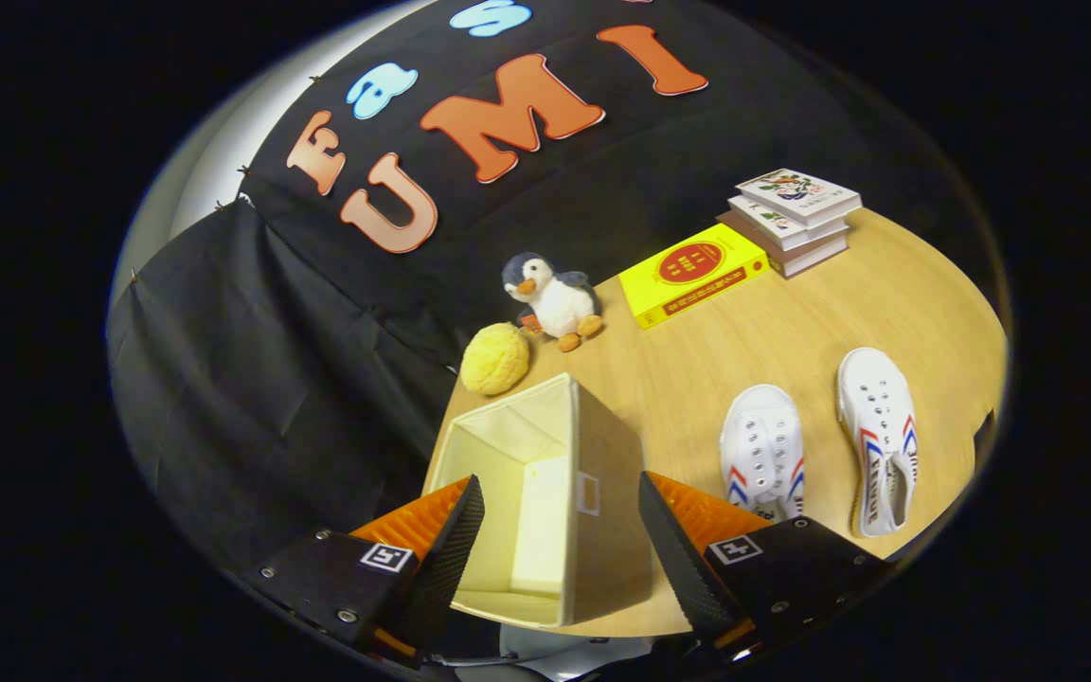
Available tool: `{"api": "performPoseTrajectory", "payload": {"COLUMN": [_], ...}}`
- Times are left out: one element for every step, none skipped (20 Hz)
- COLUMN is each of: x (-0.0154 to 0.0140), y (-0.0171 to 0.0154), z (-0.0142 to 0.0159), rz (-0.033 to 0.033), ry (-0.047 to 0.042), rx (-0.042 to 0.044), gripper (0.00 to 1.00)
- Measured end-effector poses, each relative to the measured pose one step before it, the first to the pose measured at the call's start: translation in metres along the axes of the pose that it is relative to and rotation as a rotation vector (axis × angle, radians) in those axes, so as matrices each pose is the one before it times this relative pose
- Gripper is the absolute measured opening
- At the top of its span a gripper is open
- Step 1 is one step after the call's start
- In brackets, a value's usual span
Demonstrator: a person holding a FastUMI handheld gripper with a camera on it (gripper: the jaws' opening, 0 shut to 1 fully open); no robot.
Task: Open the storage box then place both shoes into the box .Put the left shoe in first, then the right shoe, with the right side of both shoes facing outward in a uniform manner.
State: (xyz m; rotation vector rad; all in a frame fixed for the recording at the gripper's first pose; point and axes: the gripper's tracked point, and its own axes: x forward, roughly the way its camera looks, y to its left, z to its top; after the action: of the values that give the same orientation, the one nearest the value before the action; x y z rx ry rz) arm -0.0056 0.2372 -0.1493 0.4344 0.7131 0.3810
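Cream fabric storage box (545, 493), already open and empty, sat between the spread fingers of the gripper (560, 540), which held nothing. Two white shoes (763, 453) (879, 436) lay beside it, well apart from the fingers, long axes running away from the gripper. Risk: picking the wrong shoe first, since they look alike.

The single view rides on the claw (560, 540) and looks forward and steeply down along its two spread fingers onto the wooden surface (754, 350). It hangs close above the open storage box (545, 502), which sits between the fingers, and faces the booth's black cloth wall (252, 379) beyond. The horizon is tilted, so the surface runs slantwise.
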Motion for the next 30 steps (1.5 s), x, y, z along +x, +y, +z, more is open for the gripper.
{"api": "performPoseTrajectory", "payload": {"x": [-0.00089,0.00054,0.00192,0.00305,0.00419,0.00486,0.00525,0.00629,0.00283,0.0072,0.00675,0.00702,0.00692,0.00663,0.00747,0.00739,0.00683,0.00643,0.0043,0.00411,0.00361,0.00305,0.00329,0.00318,0.00137,0.00125,0.00086,0.00017,0.00061,0.00073], "y": [-0.01574,-0.01565,-0.01676,-0.0129,-0.01289,-0.01047,-0.0124,-0.01061,-0.01091,-0.00902,-0.00827,-0.00651,-0.00538,-0.00252,-0.00235,-0.00251,-0.00113,0.0001,-0.00008,-0.00052,-0.00118,0.00102,0.00001,0.00121,0.00153,0.0018,-0.00104,-0.00037,0.00022,0.00077], "z": [-0.00083,0.00057,-0.00105,-0.0013,-0.00145,-0.00233,-0.00434,-0.00416,-0.00566,-0.00476,-0.00297,-0.00228,-0.00532,-0.00338,-0.00239,-0.00274,-0.00413,-0.00233,-0.00169,0.0007,0.00031,0.00021,-0.00099,0.00001,-0.00129,0.00045,-0.00027,-0.00116,-0.00106,0.00036], "rz": [-0.02763,-0.03063,-0.03376,-0.02885,-0.02633,-0.0195,-0.02788,-0.02321,-0.02398,-0.02303,-0.0236,-0.02095,-0.01311,-0.0041,-0.00323,-0.00565,-0.00349,0.00466,0.00487,0.00058,0.00591,0.01071,0.00918,0.0088,0.00859,0.00518,-0.00234,-0.00387,0.00117,0.00645], "ry": [0.00563,0.00626,0.00898,0.00976,0.0128,0.01586,0.02369,0.0214,0.02071,0.02225,0.01625,0.01435,0.01827,0.01508,0.01064,0.01406,0.01781,0.01445,0.01012,0.00727,0.00429,0.00743,0.0107,0.01133,0.00907,0.00513,-0.00052,0.00378,0.00281,0.00509], "rx": [-0.00103,-0.00184,-0.00544,-0.00793,-0.00686,-0.0088,-0.01037,-0.0135,-0.01473,-0.01883,-0.02245,-0.02319,-0.01859,-0.0129,-0.0104,-0.0084,-0.00452,0.00253,0.00066,-0.00466,-0.00292,0.00577,0.00946,0.00857,-0.00718,-0.01812,-0.00837,0.00687,0.00827,0.00924], "gripper": [0.97,0.95,0.95,0.93,0.9,0.84,0.82,0.76,0.74,0.7,0.69,0.62,0.58,0.5,0.47,0.43,0.41,0.39,0.39,0.39,0.39,0.39,0.39,0.38,0.38,0.38,0.38,0.39,0.39,0.39]}}
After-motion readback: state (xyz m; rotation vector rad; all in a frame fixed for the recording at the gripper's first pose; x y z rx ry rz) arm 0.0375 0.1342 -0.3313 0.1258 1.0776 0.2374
